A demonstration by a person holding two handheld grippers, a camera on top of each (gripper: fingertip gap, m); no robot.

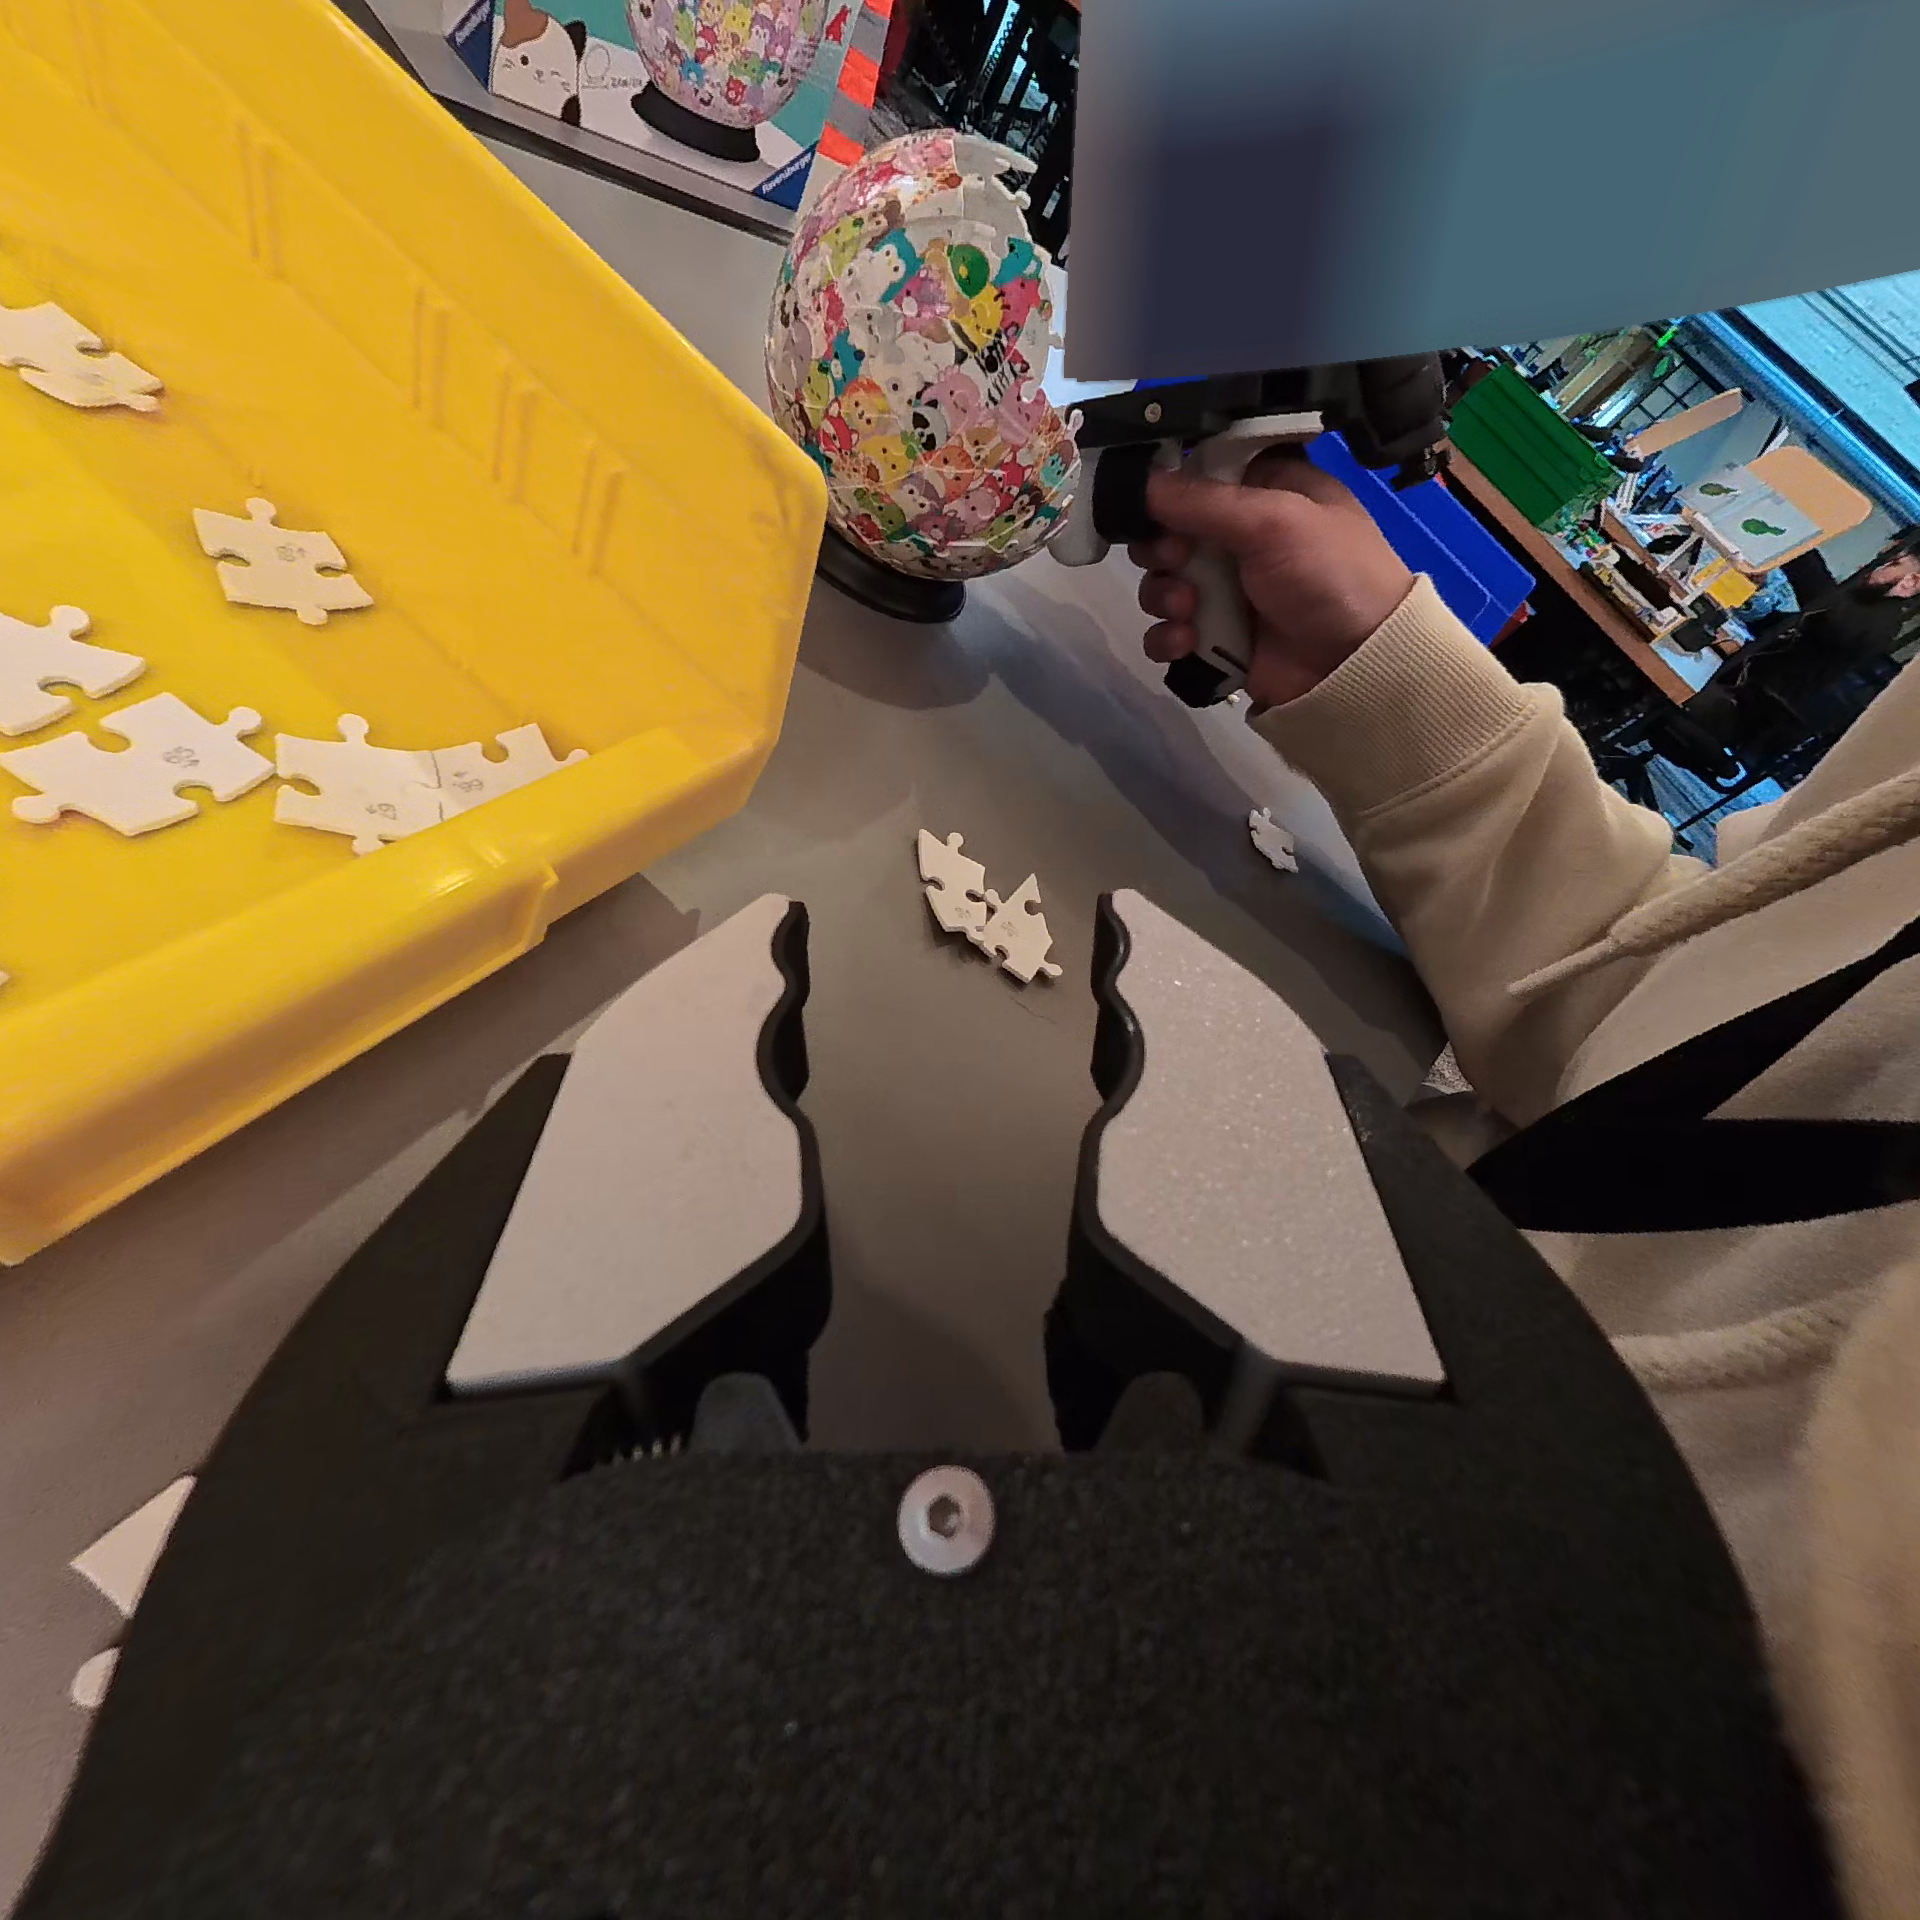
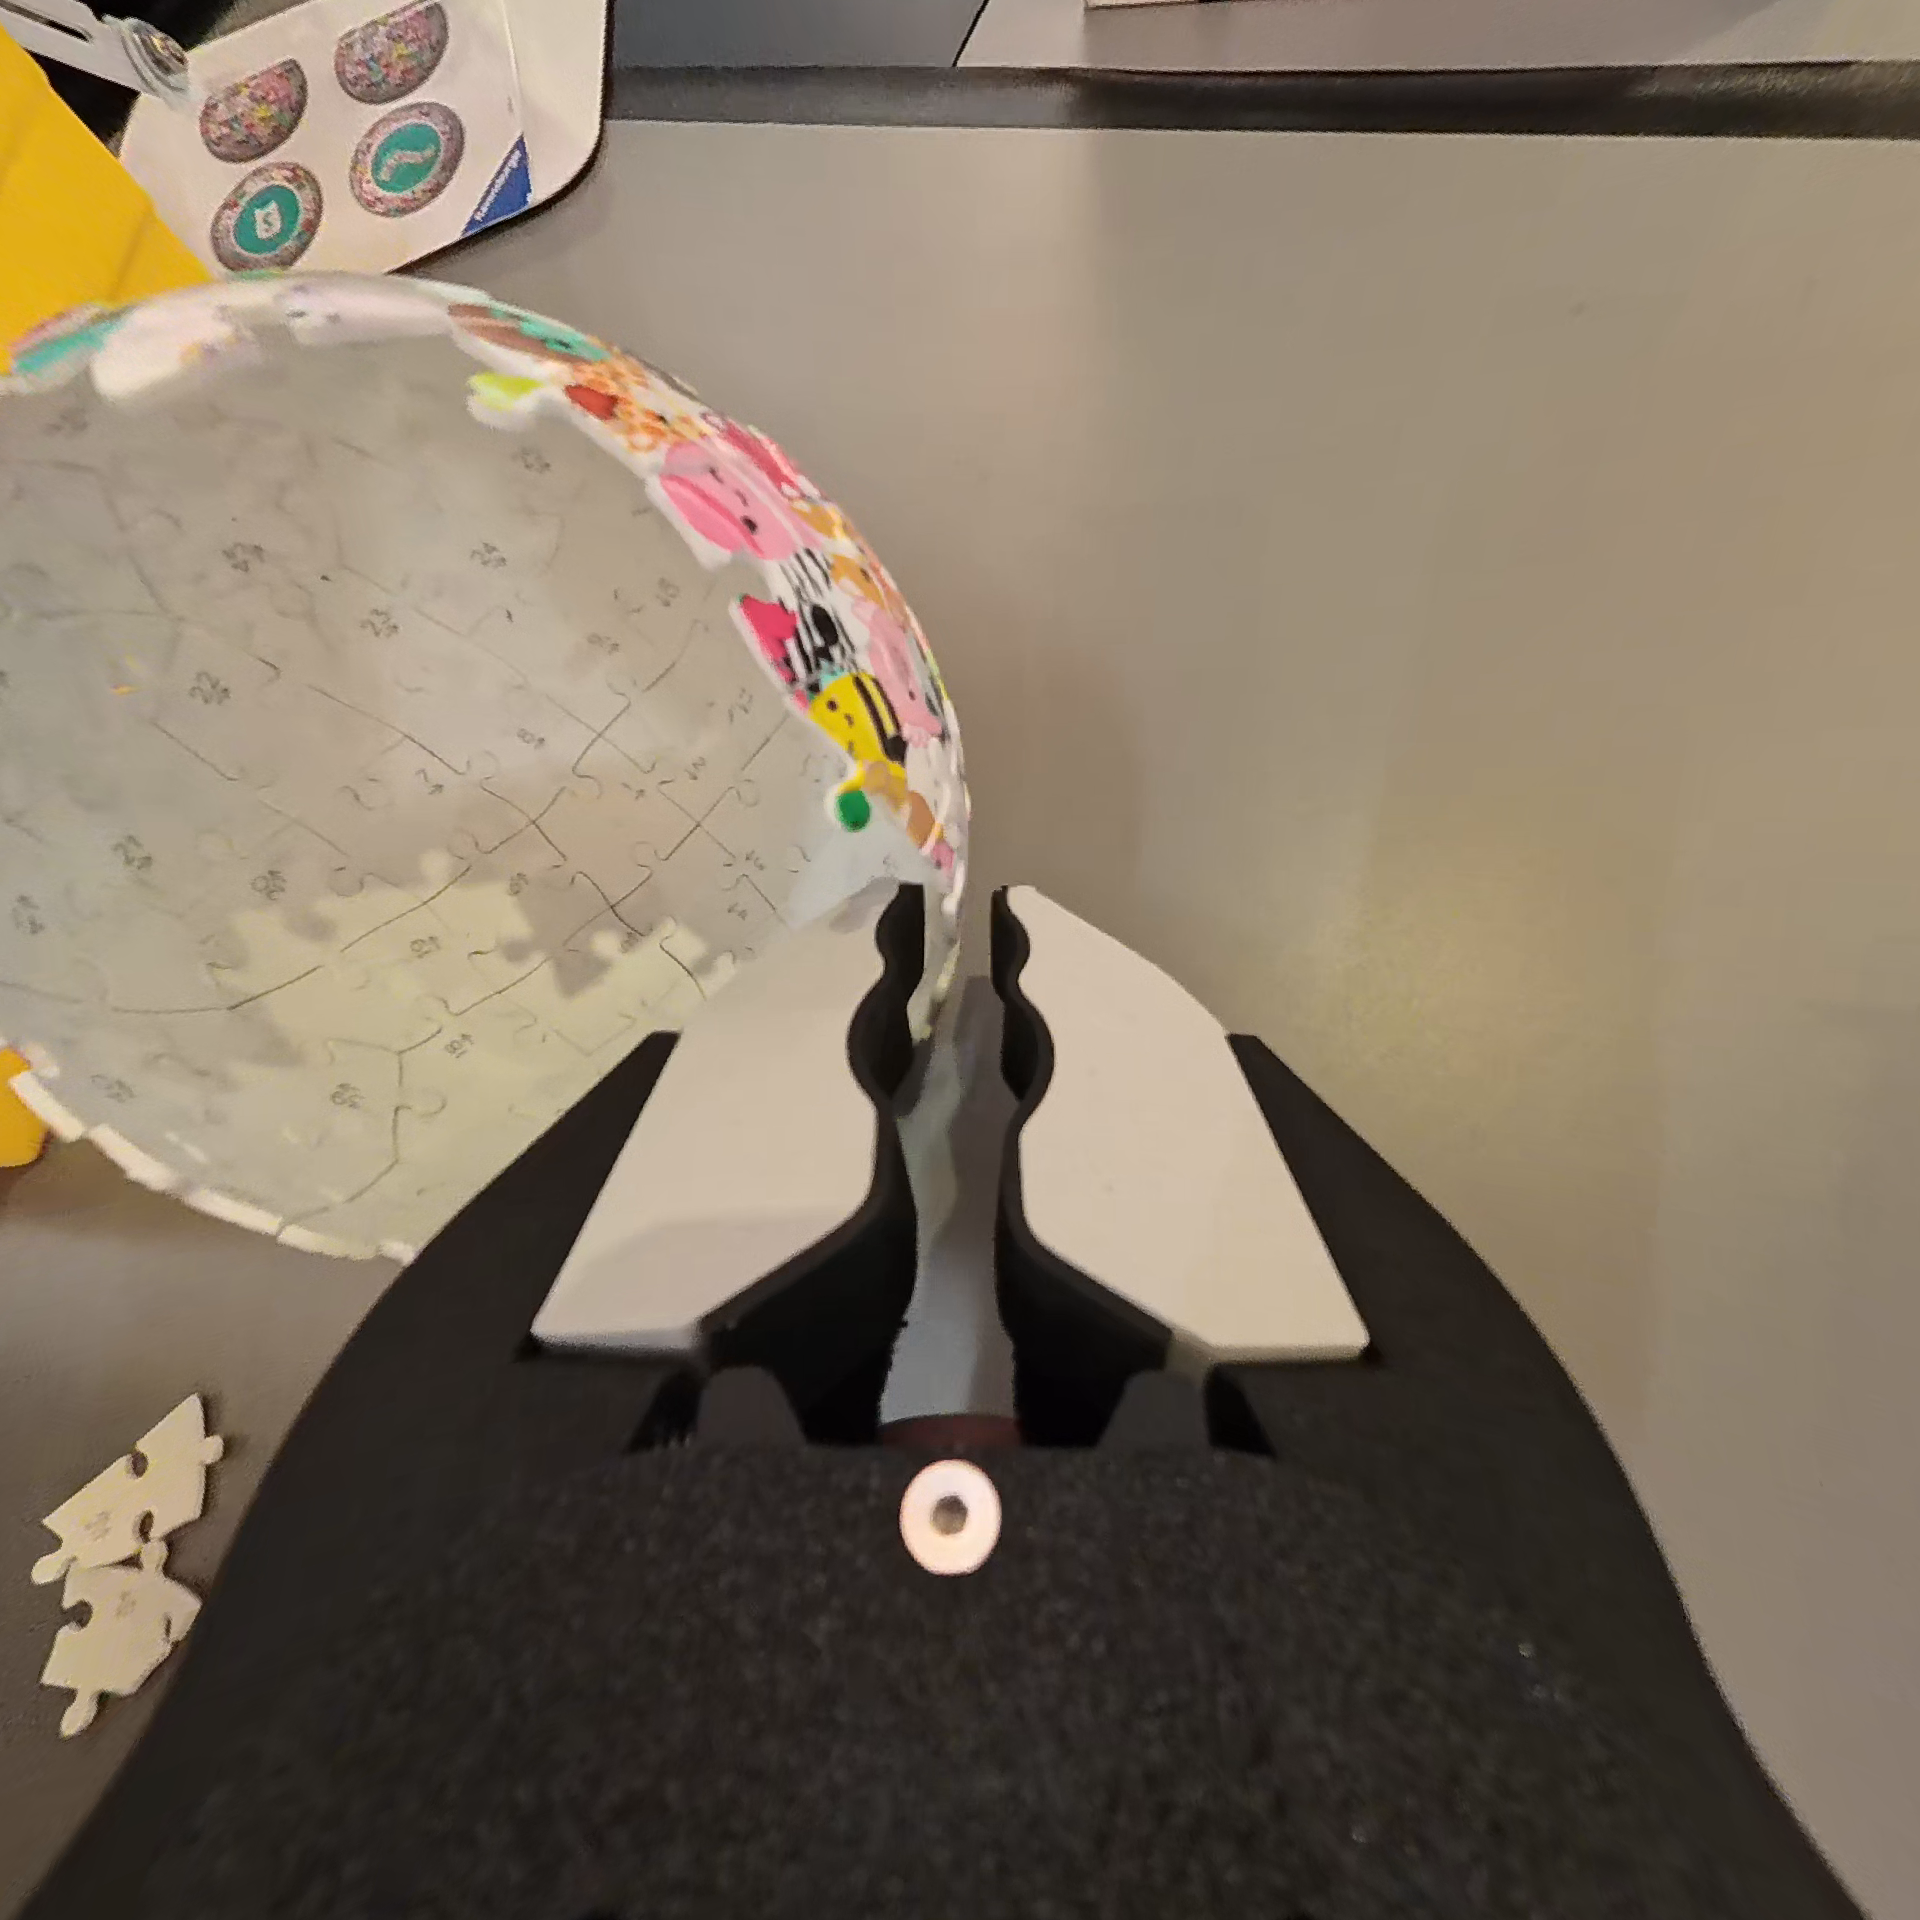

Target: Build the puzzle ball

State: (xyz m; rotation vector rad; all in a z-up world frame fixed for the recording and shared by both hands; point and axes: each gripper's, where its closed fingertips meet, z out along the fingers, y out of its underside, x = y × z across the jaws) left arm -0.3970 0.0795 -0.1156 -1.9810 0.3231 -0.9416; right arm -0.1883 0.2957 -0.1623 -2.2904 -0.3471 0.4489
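Note:
The puzzle ball (image 1: 920, 364), a colourful egg-shaped shell, stands on a black stand (image 1: 899, 597) on the grey table. Its open side faces the right wrist view (image 2: 364, 727), showing the white inside. My right gripper (image 2: 945, 914) is shut on the shell's rim; in the left wrist view a hand holds it (image 1: 1086, 431) at the ball's right side. My left gripper (image 1: 951, 914) is open and empty just above the table. Two joined white pieces (image 1: 987, 920) lie just ahead of its fingertips, and also show in the right wrist view (image 2: 114, 1558).
A yellow bin (image 1: 312, 956) with several white pieces stands at the left. A single piece (image 1: 1273, 840) lies near the sleeve. The puzzle box (image 1: 644, 94) stands behind the ball. Another white piece (image 1: 135, 1548) lies partly hidden beside the left gripper. The grippers' ends are close to 30 cm from one another.

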